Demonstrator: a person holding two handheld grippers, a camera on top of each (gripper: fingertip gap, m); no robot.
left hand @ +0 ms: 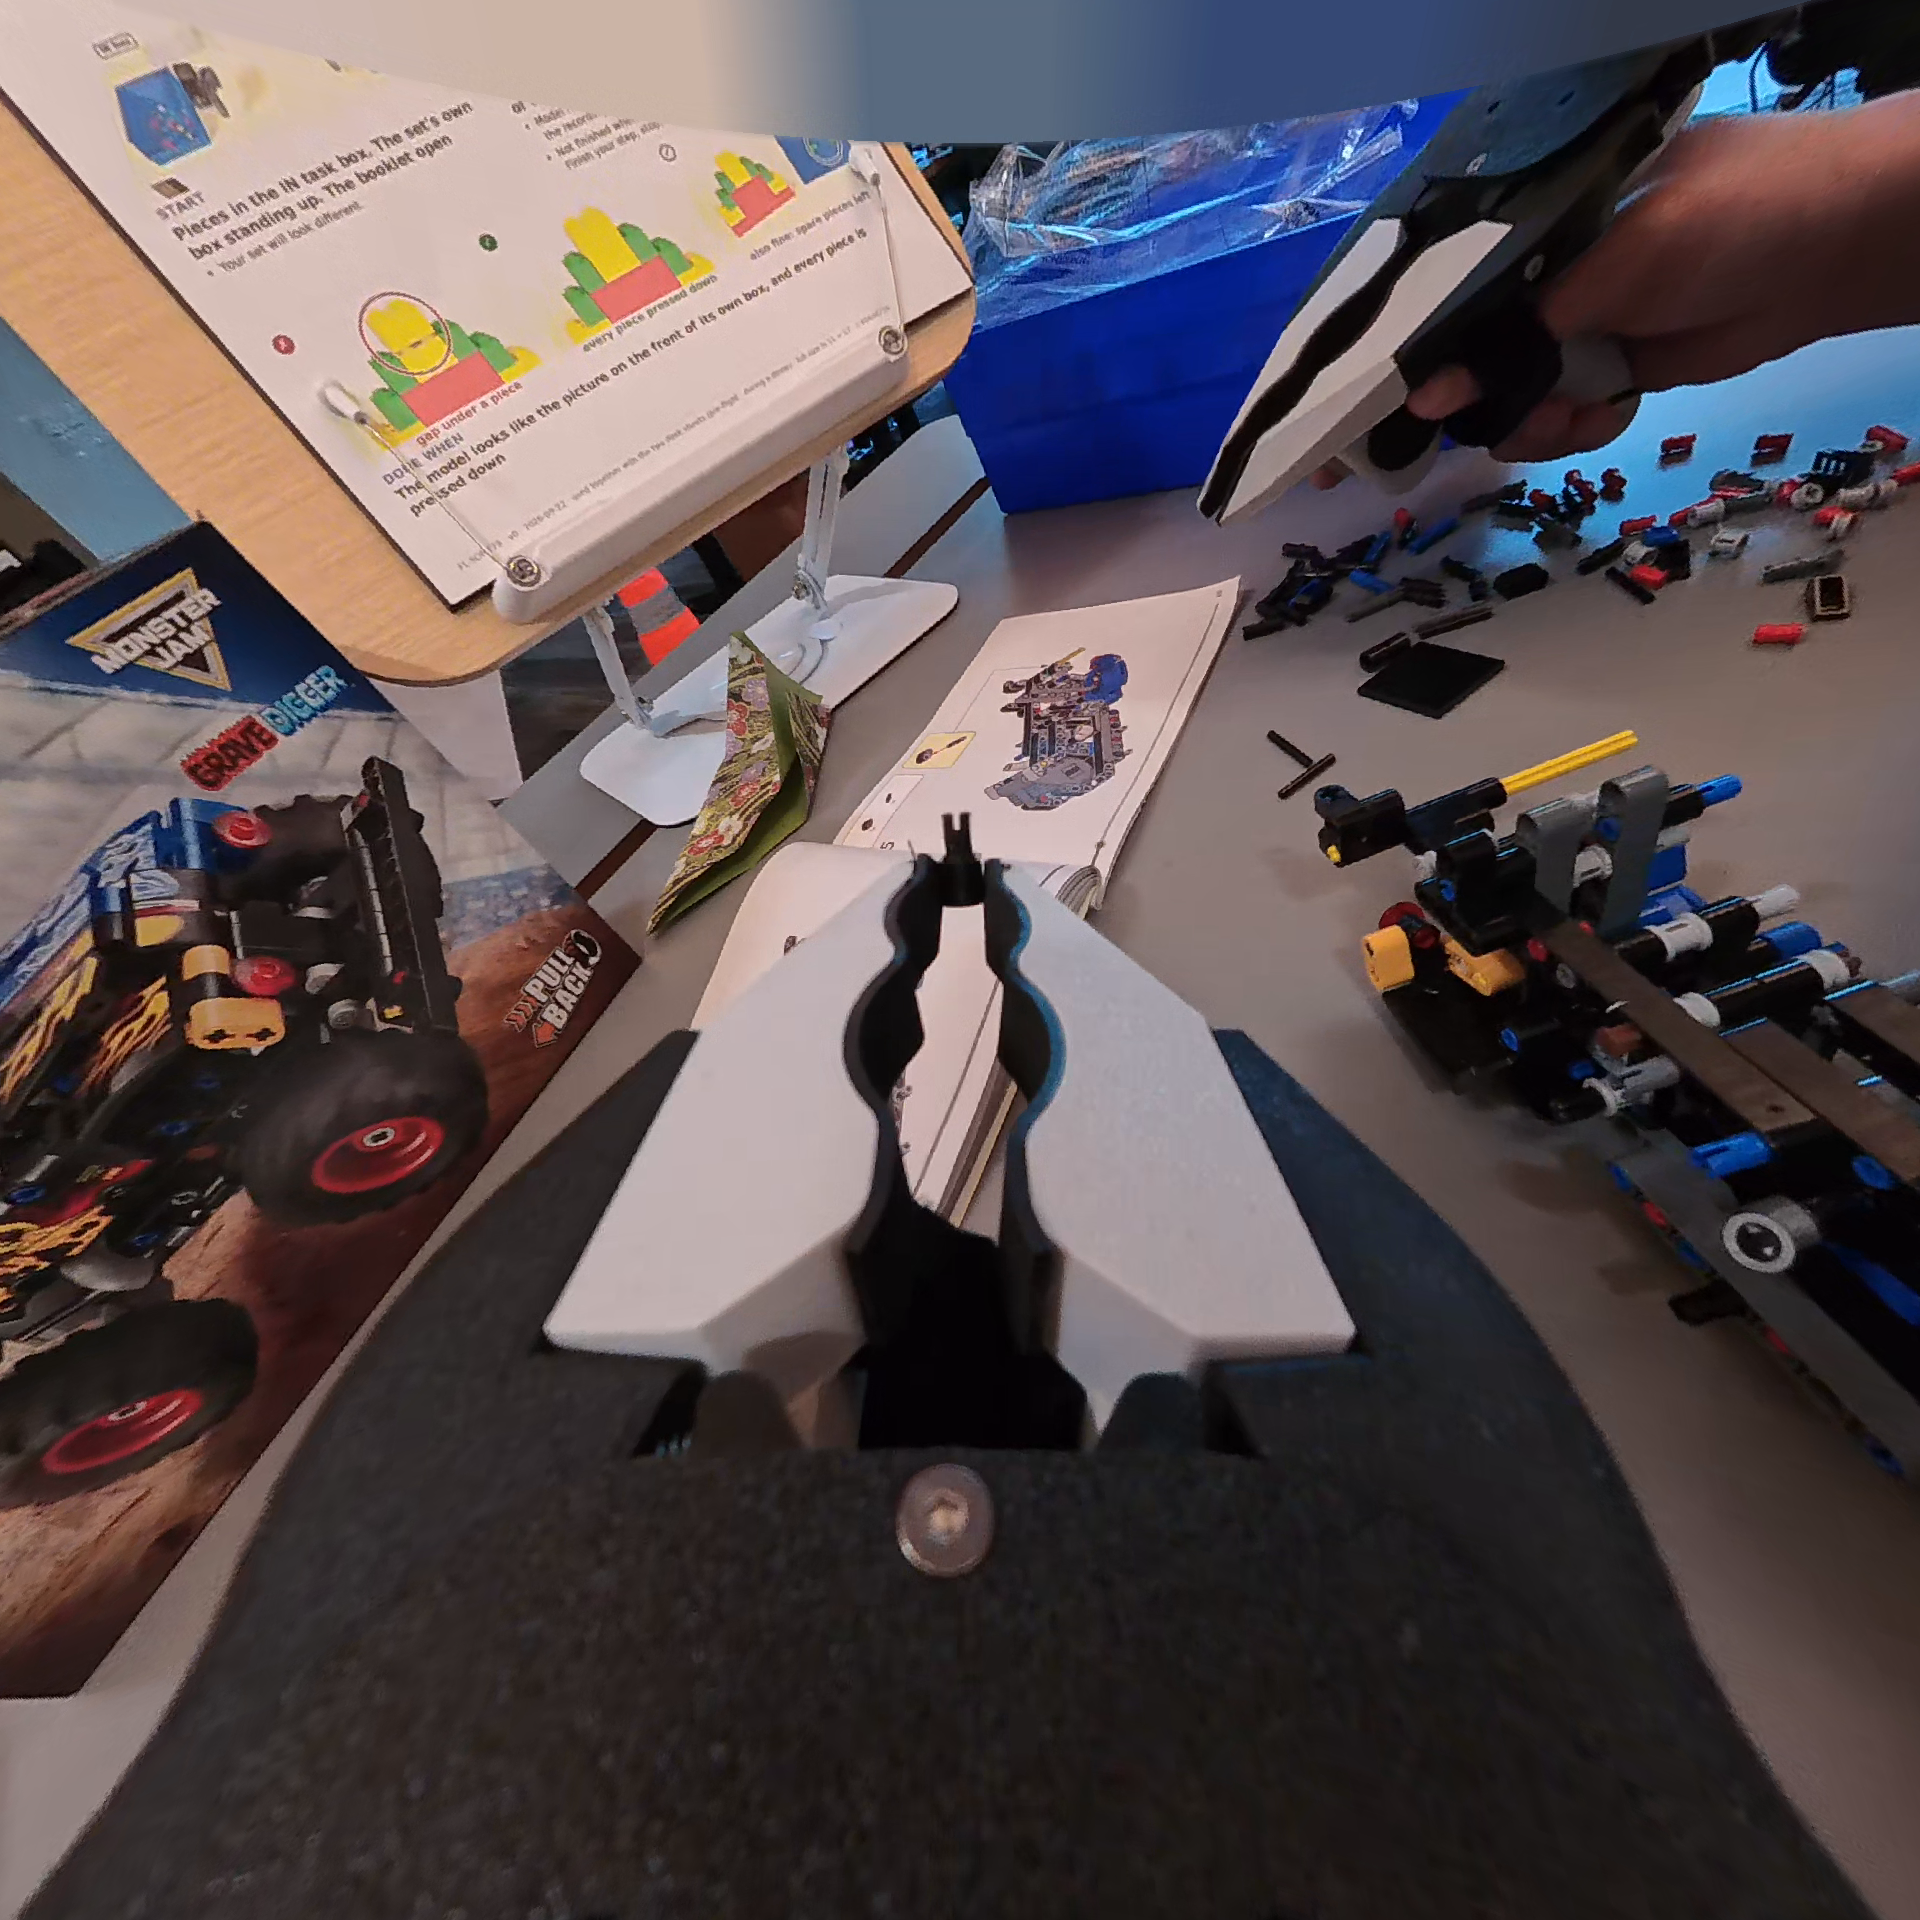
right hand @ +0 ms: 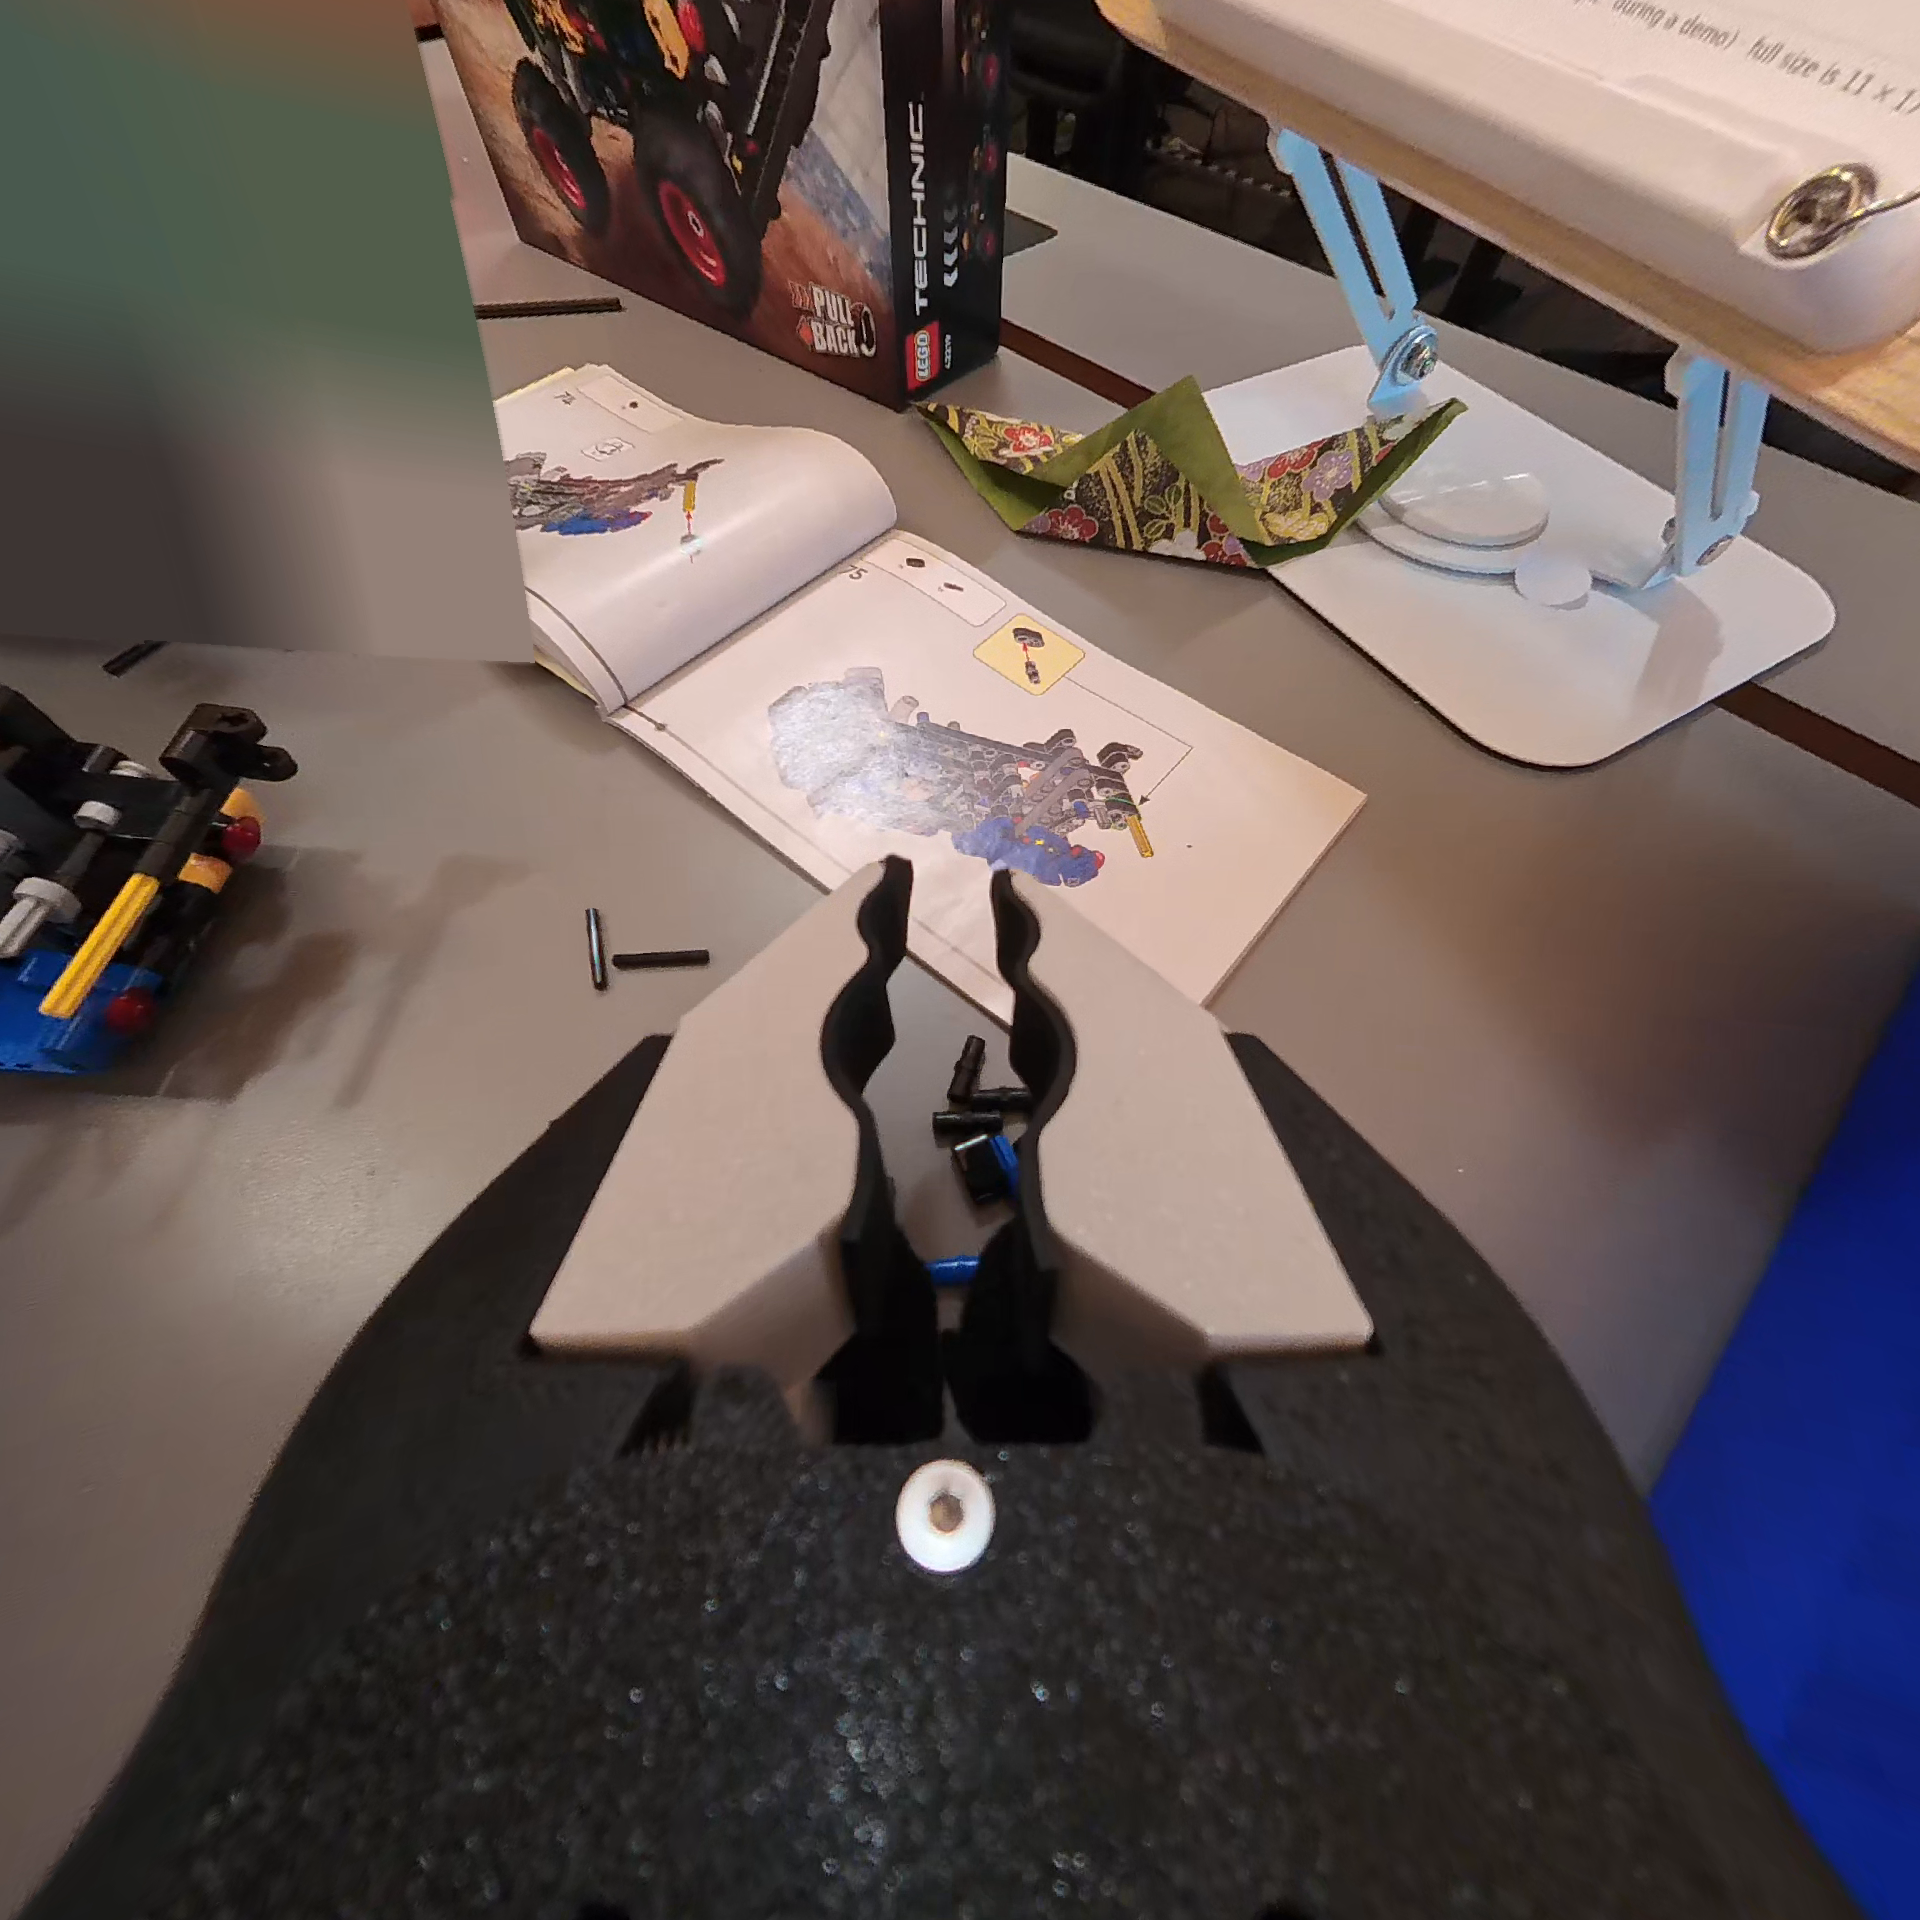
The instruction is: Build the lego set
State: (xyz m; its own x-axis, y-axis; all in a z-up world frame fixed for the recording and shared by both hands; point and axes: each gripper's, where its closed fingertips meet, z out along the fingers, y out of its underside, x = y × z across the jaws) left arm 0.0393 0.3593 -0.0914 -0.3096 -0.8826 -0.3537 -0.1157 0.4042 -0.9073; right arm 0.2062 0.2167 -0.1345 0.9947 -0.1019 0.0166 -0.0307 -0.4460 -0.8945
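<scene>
While my left tool (left hand: 958, 883) pinches a small black pin (left hand: 958, 854) at the very tips of its fingers, the pin sticks out past them, held by only a little of its length. That thin hold is my worry: any twist as I carry it toward the model could let it pivot or pop free, and a black pin dropped among the other loose pieces would be hard to find again. Pushing it into a hole off-axis could also shove it sideways out of the tips.

My right tool (right hand: 948, 883) is empty, its fingers parted by a narrow gap, hovering over a few loose black and blue pins (right hand: 977, 1122) on the grey tabletop (right hand: 1455, 935). From the left wrist view I can see that tool raised and angled down toward the tabletop, my hand (left hand: 1683, 343) wrapped round its grip near the blue bin (left hand: 1122, 384).

Beneath the left tool lies the open instruction booklet (left hand: 1101, 727). The half-built truck chassis (left hand: 1621, 987), with its yellow axle (left hand: 1569, 764) poking out, sits to the right of it on the tabletop, well apart from the pin. A scatter of red, black and blue parts (left hand: 1621, 551) lies beyond, and the set's box (left hand: 239, 1018) stands to the left, with a folded patterned paper (left hand: 758, 790) near the stand (left hand: 748, 707) of the board.
</scene>
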